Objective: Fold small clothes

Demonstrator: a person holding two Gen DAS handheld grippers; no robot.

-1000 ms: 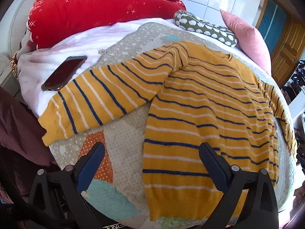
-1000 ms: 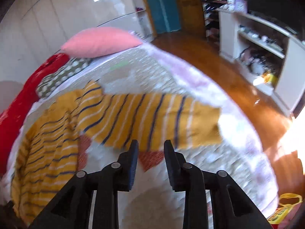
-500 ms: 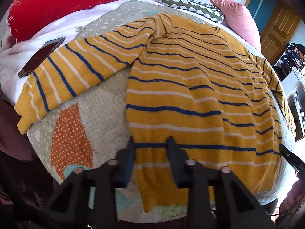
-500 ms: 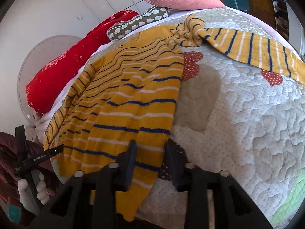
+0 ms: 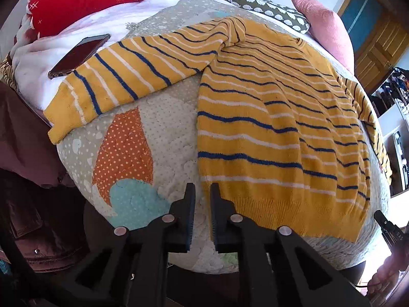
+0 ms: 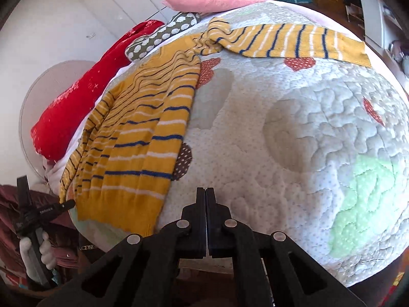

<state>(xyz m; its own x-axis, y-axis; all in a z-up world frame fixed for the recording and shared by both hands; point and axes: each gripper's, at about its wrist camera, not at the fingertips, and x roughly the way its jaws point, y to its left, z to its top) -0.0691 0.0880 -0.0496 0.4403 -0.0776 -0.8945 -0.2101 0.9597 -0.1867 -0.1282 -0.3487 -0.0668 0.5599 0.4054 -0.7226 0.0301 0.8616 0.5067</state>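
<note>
Just right of the left tool (image 5: 202,192), sweater (image 5: 276,117) hem

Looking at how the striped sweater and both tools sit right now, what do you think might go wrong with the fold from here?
1. Neither tool holds fabric: the left tool has a narrow gap beside the striped sweater hem, and the right tool is shut on nothing over the quilt. A lift now would likely come up empty.
2. The phone lies touching one sleeve; folding that sleeve could drag it off the bed.
</note>
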